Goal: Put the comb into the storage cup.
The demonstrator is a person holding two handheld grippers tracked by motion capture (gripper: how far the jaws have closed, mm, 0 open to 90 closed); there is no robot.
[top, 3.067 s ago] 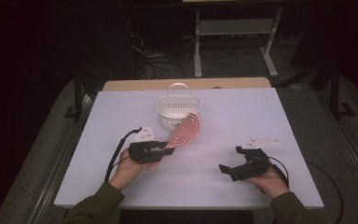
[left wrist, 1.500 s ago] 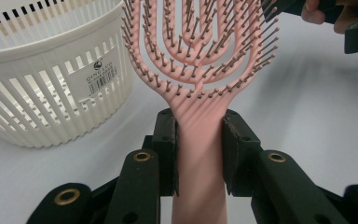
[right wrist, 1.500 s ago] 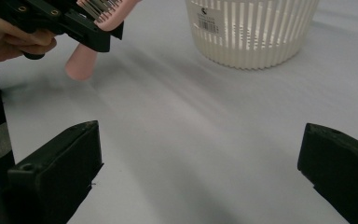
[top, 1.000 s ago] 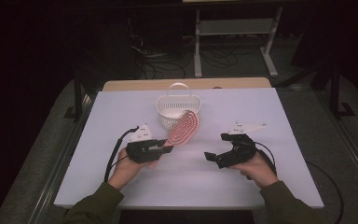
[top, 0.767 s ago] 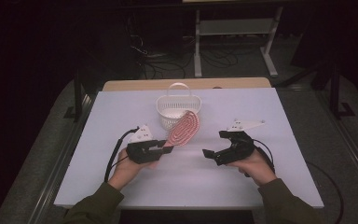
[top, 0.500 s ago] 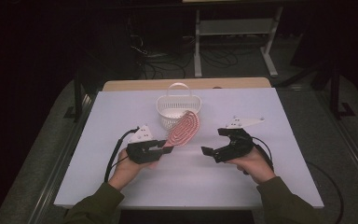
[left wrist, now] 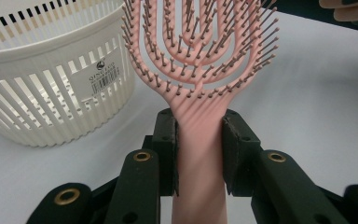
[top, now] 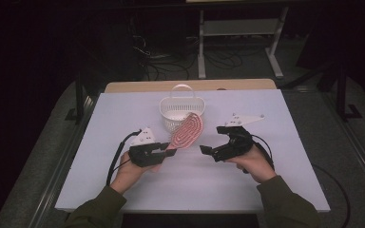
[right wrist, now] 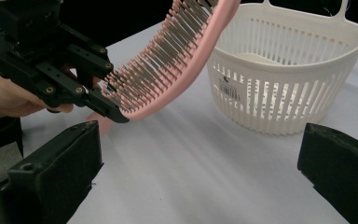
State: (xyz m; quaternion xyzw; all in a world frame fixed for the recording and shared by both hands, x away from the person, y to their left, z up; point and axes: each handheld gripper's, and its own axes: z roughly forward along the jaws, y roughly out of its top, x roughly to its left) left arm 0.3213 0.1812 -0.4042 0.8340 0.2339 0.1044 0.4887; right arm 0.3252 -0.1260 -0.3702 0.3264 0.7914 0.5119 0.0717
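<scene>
A pink vented hairbrush (top: 186,131) (left wrist: 200,60) (right wrist: 177,60) is held tilted above the table, its head up beside a white slatted basket (top: 179,110) (left wrist: 51,88) (right wrist: 289,79). My left gripper (top: 164,153) (left wrist: 199,154) is shut on the brush's handle, both pads pressed against it. My right gripper (top: 205,150) (right wrist: 200,172) stands open just right of the brush, jaws wide apart with nothing between them, pointing at the brush and the left gripper (right wrist: 51,65).
The white table (top: 266,185) runs wide to the front and right. Behind its far edge a wooden strip (top: 123,86) shows, then a dark floor with cables and a metal stand (top: 237,28).
My right gripper has moved left across the table toward the brush. The left gripper and the brush have stayed where they were.
</scene>
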